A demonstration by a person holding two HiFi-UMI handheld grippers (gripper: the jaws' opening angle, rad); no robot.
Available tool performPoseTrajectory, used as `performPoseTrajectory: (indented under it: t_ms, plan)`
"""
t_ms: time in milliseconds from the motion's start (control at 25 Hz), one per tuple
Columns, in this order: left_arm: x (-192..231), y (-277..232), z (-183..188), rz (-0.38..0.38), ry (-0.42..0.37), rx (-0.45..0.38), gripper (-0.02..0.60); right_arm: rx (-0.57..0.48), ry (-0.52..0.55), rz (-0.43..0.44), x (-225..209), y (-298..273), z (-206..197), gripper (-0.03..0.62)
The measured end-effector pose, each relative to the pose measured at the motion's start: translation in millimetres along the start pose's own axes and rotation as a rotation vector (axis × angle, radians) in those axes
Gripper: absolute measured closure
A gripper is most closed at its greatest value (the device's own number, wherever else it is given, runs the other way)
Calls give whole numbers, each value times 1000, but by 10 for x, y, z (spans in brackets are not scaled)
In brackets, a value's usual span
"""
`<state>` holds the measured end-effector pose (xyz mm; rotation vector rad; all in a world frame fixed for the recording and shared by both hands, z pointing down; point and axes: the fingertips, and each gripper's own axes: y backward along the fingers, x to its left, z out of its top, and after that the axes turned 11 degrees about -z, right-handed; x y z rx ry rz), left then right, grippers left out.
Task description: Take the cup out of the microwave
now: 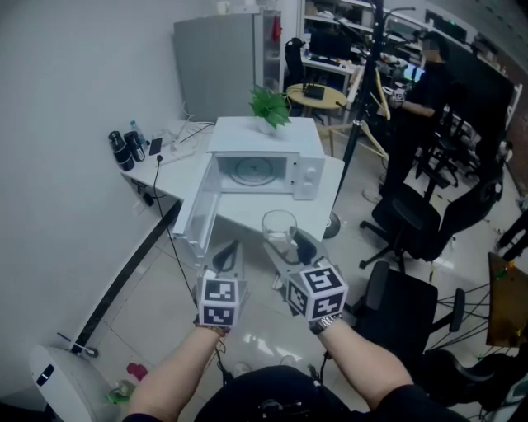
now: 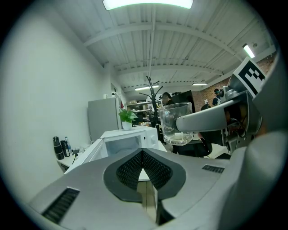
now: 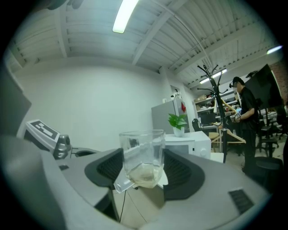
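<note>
Two grippers: our right gripper [image 1: 285,246] pinches the upright cup [image 1: 279,226], already below the open microwave [image 1: 307,175] mid-frame; left gripper [image 1: 228,254] pressed together, empty.

left gripper [image 2: 143,155]: jaws together | right gripper [image 3: 142,167]: clamped on cup [image 3: 141,146]

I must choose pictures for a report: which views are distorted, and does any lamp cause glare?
Left gripper view: strong fisheye bending, black corners, a ceiling lamp burnt out white at the top. Right gripper view: the same bending, a bright lamp strip, the near glass cup fairly sharp. Head view: milder bending, dim even light.
</note>
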<state>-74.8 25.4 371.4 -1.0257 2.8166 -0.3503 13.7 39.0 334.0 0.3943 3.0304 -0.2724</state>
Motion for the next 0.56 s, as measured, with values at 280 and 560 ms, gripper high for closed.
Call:
performPoseTrajectory:
  t_ms: [280,560]
  plan:
    - [14,7,-9,5,4,1,585,5,2,6,13,-10,-11,281]
    - [6,-14,-7,9,6,0,584,6,1,9,-6,-16,-4,281]
